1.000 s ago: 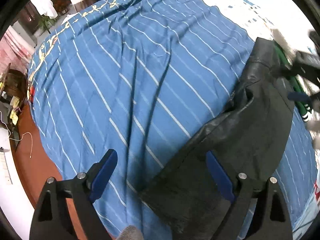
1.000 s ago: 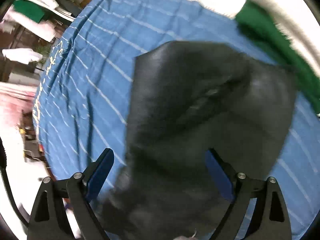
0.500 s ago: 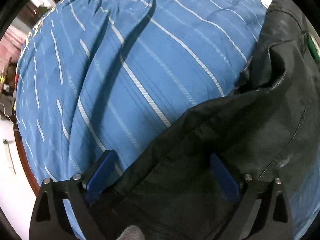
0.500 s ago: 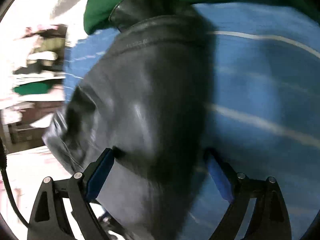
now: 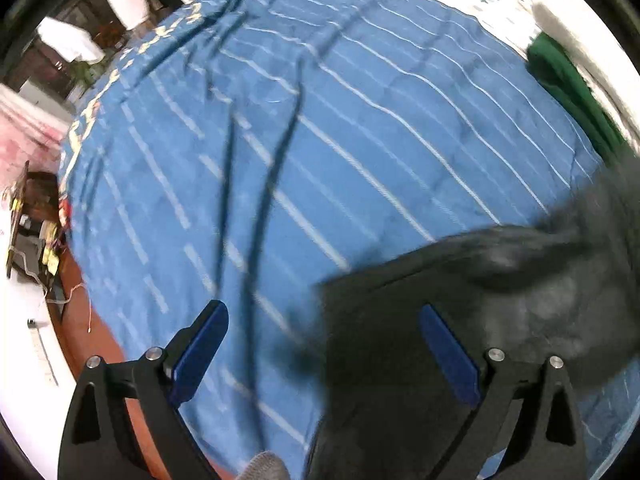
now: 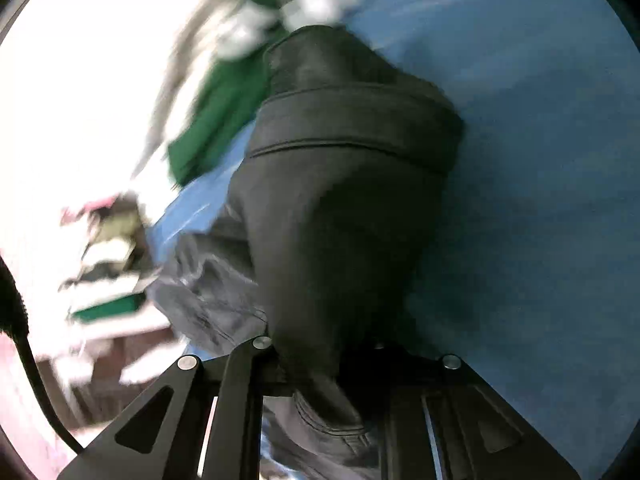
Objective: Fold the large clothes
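Black, leather-like fabric of a jacket [image 6: 344,200] bunches between the pads of the right claw [image 6: 320,354], which is clamped tight on it, the rest of the garment trailing away over the blue striped bedsheet [image 5: 320,140]. From the left wrist view the left claw [image 5: 320,332] hangs with its blue pads spread wide apart, gripping nothing; the jacket [image 5: 500,300] lies blurred under its right pad. A green garment [image 5: 568,88] sits near the bed's far edge
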`<state>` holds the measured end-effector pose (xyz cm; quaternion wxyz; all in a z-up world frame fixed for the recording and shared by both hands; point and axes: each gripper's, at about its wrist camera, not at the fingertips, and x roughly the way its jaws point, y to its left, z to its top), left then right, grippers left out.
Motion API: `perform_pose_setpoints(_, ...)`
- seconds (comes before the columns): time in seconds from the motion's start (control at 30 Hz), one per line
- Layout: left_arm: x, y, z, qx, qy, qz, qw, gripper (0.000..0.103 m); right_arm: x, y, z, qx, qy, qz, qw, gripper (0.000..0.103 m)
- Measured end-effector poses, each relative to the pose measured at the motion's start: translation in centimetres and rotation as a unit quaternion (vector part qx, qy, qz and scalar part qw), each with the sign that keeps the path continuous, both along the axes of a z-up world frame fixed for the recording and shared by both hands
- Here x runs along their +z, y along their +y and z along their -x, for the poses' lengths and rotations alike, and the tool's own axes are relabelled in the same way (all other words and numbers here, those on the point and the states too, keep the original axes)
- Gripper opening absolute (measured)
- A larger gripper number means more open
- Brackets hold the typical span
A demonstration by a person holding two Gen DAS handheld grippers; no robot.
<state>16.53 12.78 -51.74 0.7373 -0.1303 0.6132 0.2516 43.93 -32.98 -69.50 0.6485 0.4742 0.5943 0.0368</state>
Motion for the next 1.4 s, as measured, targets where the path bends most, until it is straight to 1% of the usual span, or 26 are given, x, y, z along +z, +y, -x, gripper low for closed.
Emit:
perform_pose_setpoints(0.03, -0.2, 0.3, 0.6, 0.007, 0.005, -0.003, 1.0, 0.099, 0.1, -1.4, 1.8, -0.011, 0.016, 0.018, 1.0, 0.017)
perform_pose_setpoints(0.07, -0.7, 0.1, 0.5, 0.011, 0.014, -0.01, 0.9998, 0.099, -0.2, -3.5, 4.6, -0.024, 0.047, 0.04, 0.998, 0.02)
perform_pose_setpoints(0.13, -2.1, -0.2, 1.2, 0.021, 0.048, -0.025, 0.9983, 0.099, -1.3, -5.6, 7.3, -0.024, 0.09, 0.048, 0.995, 0.035)
perform_pose_setpoints(0.17, -2.5, 0.0, 1.7, 0.028, 0.058, -0.028, 0.9975, 0.099, -1.8, -6.6, 8.3, -0.022, 0.109, 0.051, 0.993, 0.04)
perform_pose_setpoints(0.23, -2.8, -0.2, 2.2, 0.03, 0.061, -0.035, 0.997, 0.099, -1.7, -8.1, 9.4, -0.009, 0.135, 0.066, 0.989, 0.058)
perform_pose_setpoints(0.27, -2.5, -1.0, 2.0, 0.021, 0.058, -0.04, 0.9973, 0.099, -0.7, -8.3, 9.4, 0.001, 0.14, 0.099, 0.985, 0.059)
perform_pose_setpoints(0.3, -2.1, -1.8, 1.7, 0.012, 0.053, -0.042, 0.9976, 0.099, 0.9, -8.6, 9.3, 0.024, 0.139, 0.153, 0.978, 0.059)
perform_pose_setpoints(0.37, -1.6, -4.0, 0.4, -0.017, 0.042, -0.048, 0.9979, 0.099, 4.2, -8.3, 9.0, 0.054, 0.135, 0.244, 0.959, 0.059)
perform_pose_setpoints(0.4, -1.5, -5.1, -0.2, -0.031, 0.034, -0.046, 0.9979, 0.099, 5.6, -8.2, 8.6, 0.054, 0.113, 0.248, 0.961, 0.059)
perform_pose_setpoints(0.47, -1.7, -7.3, -1.7, -0.057, 0.019, -0.046, 0.9972, 0.099, 7.6, -6.4, 6.7, 0.086, 0.061, 0.225, 0.969, 0.059)
perform_pose_setpoints(0.53, -2.3, -8.9, -2.9, -0.073, 0.005, -0.046, 0.9963, 0.099, 8.4, -2.3, 2.9, 0.155, 0.009, 0.157, 0.975, 0.059)
perform_pose_setpoints(0.57, -3.0, -9.6, -3.6, -0.077, 0.007, -0.049, 0.9958, 0.099, 8.5, 1.1, 0.1, 0.199, -0.017, 0.102, 0.975, 0.059)
perform_pose_setpoints(0.6, -3.8, -9.9, -4.2, -0.081, 0.014, -0.048, 0.9954, 0.099, 8.2, 3.4, -1.4, 0.228, -0.026, 0.079, 0.97, 0.059)
perform_pose_setpoints(0.63, -4.8, -10.1, -4.7, -0.086, 0.021, -0.05, 0.9948, 0.099, 7.5, 6.7, -3.6, 0.273, -0.031, 0.05, 0.96, 0.058)
perform_pose_setpoints(0.67, -5.4, -10.3, -4.9, -0.086, 0.03, -0.057, 0.9942, 0.099, 6.7, 8.8, -5.2, 0.296, -0.035, 0.056, 0.953, 0.058)
perform_pose_setpoints(0.7, -6.1, -10.3, -5.1, -0.084, 0.038, -0.059, 0.994, 0.099, 5.7, 10.3, -6.5, 0.312, -0.033, 0.084, 0.946, 0.058)
perform_pose_setpoints(0.73, -7.1, -9.7, -5.0, -0.078, 0.045, -0.05, 0.9947, 0.099, 3.8, 11.7, -8.2, 0.33, -0.016, 0.123, 0.936, 0.054)
perform_pose_setpoints(0.8, -7.8, -8.4, -4.0, -0.061, 0.04, -0.027, 0.997, 0.1, 0.3, 11.7, -10.1, 0.324, 0.024, 0.159, 0.932, 0.038)
perform_pose_setpoints(0.87, -7.6, -7.6, -3.4, -0.047, 0.034, -0.01, 0.9983, 0.1, -1.4, 10.9, -11.1, 0.296, 0.041, 0.15, 0.942, 0.037)
perform_pose_setpoints(0.97, -6.6, -7.2, -2.7, -0.039, 0.047, -0.019, 0.998, 0.099, 0.2, 9.6, -10.6, 0.288, 0.051, 0.141, 0.946, 0.037)
perform_pose_setpoints(1.07, -4.4, -7.4, -2.1, -0.028, 0.036, -0.006, 0.9989, 0.099, 3.8, 7.6, -8.8, 0.281, 0.017, 0.133, 0.95, 0.045)
perform_pose_setpoints(1.13, -2.8, -8.3, -2.5, -0.03, 0.014, 0.014, 0.9994, 0.099, 6.3, 4.7, -7.0, 0.269, -0.008, 0.135, 0.954, 0.061)
perform_pose_setpoints(1.2, -1.9, -10.4, -3.9, -0.043, -0.009, 0.04, 0.9982, 0.099, 7.9, 0.3, -4.3, 0.242, -0.008, 0.13, 0.961, 0.061)
perform_pose_setpoints(1.27, -2.1, -13.3, -6.4, -0.061, -0.025, 0.064, 0.9958, 0.099, 8.8, -2.6, -1.9, 0.22, 0.005, 0.146, 0.964, 0.061)
perform_pose_setpoints(1.33, -3.3, -16.0, -9.0, -0.078, -0.036, 0.083, 0.9928, 0.099, 8.5, -5.8, 0.5, 0.19, 0.015, 0.165, 0.968, 0.062)
perform_pose_setpoints(1.4, -5.1, -18.0, -10.7, -0.099, -0.031, 0.073, 0.992, 0.099, 6.8, -9.3, 3.1, 0.152, 0.033, 0.152, 0.976, 0.064)
